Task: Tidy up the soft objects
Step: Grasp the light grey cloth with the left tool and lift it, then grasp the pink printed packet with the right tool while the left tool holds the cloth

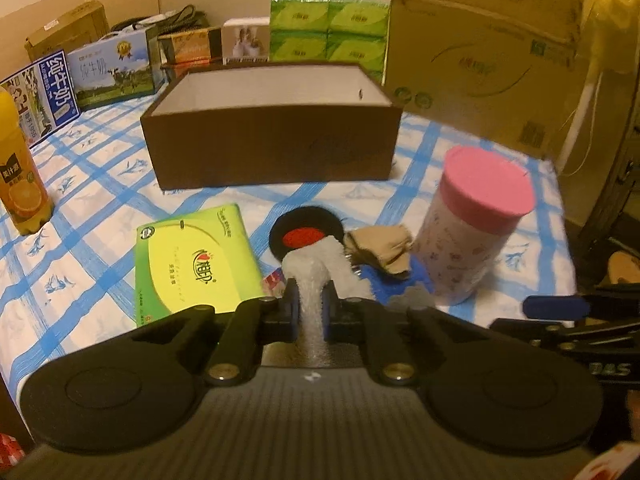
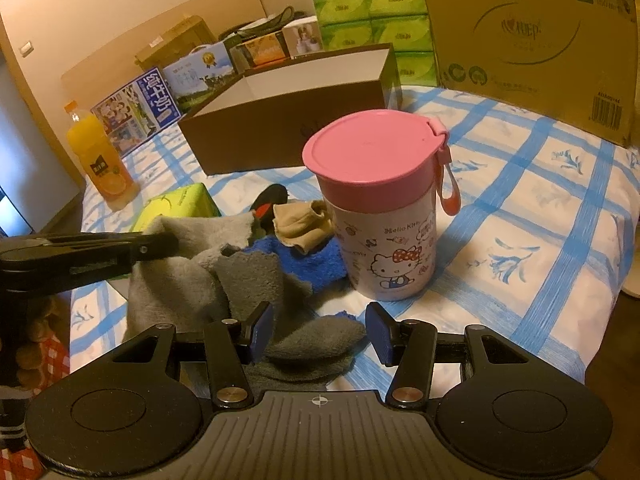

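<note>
A pile of soft things lies on the blue-checked bedsheet: a light grey fleecy cloth [image 1: 310, 268] [image 2: 176, 280], a darker grey cloth [image 2: 256, 276], a blue cloth [image 2: 312, 260], a beige sock [image 1: 380, 248] [image 2: 300, 224] and a black round piece with a red centre [image 1: 304, 228]. My left gripper [image 1: 311, 304] is shut on a fold of the light grey cloth; in the right wrist view it reaches in from the left [image 2: 152, 246]. My right gripper [image 2: 320, 334] stands open just above the dark grey cloth, pads clear of it. An open brown box [image 1: 272, 148] [image 2: 280, 120] stands behind the pile.
A pink-lidded Hello Kitty cup [image 2: 384, 216] [image 1: 472, 236] stands right beside the pile. A green tissue pack [image 1: 192, 264] lies to its left, an orange juice bottle [image 1: 20, 184] [image 2: 100, 160] further left. Milk cartons, tissue packs and a large cardboard box [image 2: 528, 40] line the back.
</note>
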A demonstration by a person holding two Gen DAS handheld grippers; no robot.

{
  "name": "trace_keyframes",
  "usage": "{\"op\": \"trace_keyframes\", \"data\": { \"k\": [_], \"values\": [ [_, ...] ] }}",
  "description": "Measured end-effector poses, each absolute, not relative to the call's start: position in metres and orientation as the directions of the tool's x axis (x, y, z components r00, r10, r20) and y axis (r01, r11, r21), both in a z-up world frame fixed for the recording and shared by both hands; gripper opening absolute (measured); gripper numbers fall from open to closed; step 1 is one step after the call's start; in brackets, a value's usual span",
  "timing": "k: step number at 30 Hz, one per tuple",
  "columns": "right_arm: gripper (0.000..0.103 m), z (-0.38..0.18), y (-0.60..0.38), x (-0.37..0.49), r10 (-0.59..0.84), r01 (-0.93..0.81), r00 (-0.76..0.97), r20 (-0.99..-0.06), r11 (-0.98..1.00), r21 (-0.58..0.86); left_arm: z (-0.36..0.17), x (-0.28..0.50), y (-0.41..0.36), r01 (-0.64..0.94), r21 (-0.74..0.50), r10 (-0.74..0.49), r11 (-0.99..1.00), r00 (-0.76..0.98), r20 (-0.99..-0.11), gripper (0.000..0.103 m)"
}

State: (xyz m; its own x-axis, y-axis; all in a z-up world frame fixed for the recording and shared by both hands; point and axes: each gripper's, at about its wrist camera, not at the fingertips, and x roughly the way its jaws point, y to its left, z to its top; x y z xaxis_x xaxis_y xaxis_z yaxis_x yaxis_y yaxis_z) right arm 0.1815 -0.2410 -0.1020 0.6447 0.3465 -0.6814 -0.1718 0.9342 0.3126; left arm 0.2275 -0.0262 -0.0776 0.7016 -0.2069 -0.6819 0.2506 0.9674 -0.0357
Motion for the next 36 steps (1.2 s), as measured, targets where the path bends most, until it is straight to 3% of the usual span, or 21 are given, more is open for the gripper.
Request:
{"op": "trace_keyframes", "data": {
  "k": [10, 21, 28, 36],
  "values": [
    [0.051, -0.087, -0.232, 0.176, 0.364, -0.212, 0.671, -0.646, 0.929, 0.303, -0.013, 0.190, 0.014, 0.221, -0.146, -0.265, 0.964, 0.783, -0.563, 0.009],
    [0.051, -0.079, -0.217, 0.172, 0.394, -0.267, 0.677, -0.622, 0.918, 0.292, 0.043, 0.165, 0.076, 0.128, -0.256, -0.235, 0.958, 0.860, -0.453, 0.009],
    [0.051, -0.072, -0.194, 0.162, 0.473, -0.374, 0.659, -0.585, 0.881, 0.290, 0.047, 0.146, 0.102, 0.028, -0.210, -0.124, 0.977, 0.880, -0.459, 0.009],
    [0.051, -0.099, -0.151, 0.169, 0.572, -0.419, 0.540, -0.617, 0.819, 0.393, 0.026, 0.136, 0.137, -0.057, -0.212, -0.060, 0.976, 0.860, -0.506, 0.009]
  ]
}}
